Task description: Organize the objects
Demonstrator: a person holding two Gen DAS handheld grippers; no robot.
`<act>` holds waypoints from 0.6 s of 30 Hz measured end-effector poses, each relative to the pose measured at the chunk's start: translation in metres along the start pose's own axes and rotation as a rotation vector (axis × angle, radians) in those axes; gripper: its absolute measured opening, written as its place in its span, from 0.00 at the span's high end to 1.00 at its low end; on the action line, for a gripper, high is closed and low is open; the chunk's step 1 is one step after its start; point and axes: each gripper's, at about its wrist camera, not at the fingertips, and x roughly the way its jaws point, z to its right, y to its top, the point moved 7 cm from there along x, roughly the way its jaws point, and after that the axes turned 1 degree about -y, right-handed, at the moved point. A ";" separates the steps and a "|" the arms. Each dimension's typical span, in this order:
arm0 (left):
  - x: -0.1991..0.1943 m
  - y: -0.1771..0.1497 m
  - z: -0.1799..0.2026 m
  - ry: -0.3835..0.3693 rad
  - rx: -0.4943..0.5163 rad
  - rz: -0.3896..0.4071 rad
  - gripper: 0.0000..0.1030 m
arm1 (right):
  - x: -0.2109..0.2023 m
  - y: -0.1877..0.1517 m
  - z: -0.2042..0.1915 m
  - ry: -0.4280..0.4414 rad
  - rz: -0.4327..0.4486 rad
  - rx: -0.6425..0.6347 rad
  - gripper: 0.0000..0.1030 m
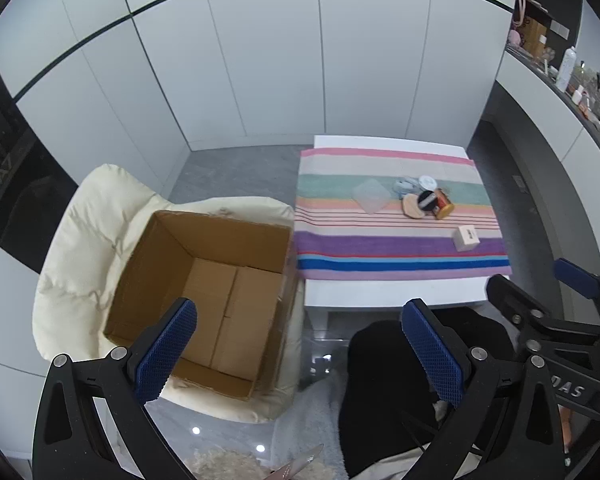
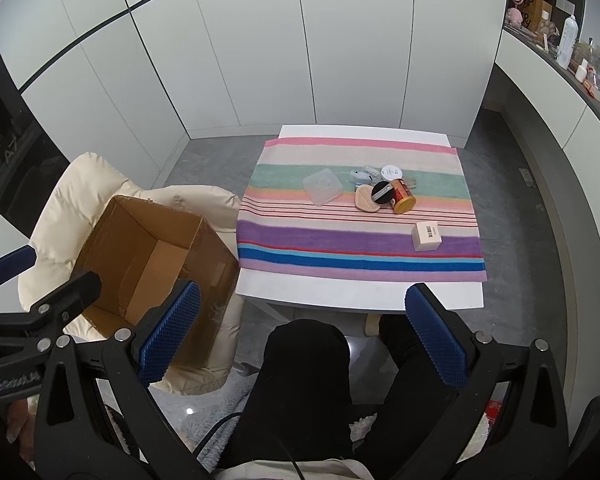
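Observation:
A striped cloth (image 2: 340, 240) covers a small white table (image 2: 320, 292). On it lie a clear square lid (image 2: 323, 186), a red and gold can (image 2: 402, 197), a black round item (image 2: 383, 192), a beige pad (image 2: 366, 200), a white round lid (image 2: 391, 171), a pale blue item (image 2: 360, 177) and a small white box (image 2: 426, 236). An open, empty cardboard box (image 1: 204, 300) sits on a cream chair (image 1: 84, 240) to the left. My left gripper (image 1: 300, 356) is open above the box's near right side. My right gripper (image 2: 304, 336) is open before the table's front edge.
White cabinet doors (image 2: 300, 60) stand behind the table. A shelf with bottles and clutter (image 2: 572, 48) runs along the right. The person's black-clad legs (image 2: 308, 380) lie below the grippers. The floor (image 2: 520, 240) is grey.

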 end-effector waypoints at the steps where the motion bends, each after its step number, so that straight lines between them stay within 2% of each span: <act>1: 0.000 0.000 0.001 0.004 0.004 0.003 0.00 | 0.001 -0.001 0.001 0.002 -0.002 0.001 0.00; 12: 0.002 0.000 0.000 0.014 -0.002 -0.001 0.00 | -0.001 -0.003 0.006 0.020 -0.001 0.002 0.00; 16: 0.006 0.000 -0.003 0.036 -0.004 -0.006 0.00 | -0.006 -0.003 0.001 0.066 -0.003 0.000 0.00; 18: 0.008 -0.001 -0.001 0.026 -0.001 -0.012 0.00 | -0.008 -0.003 -0.003 0.056 0.008 -0.017 0.00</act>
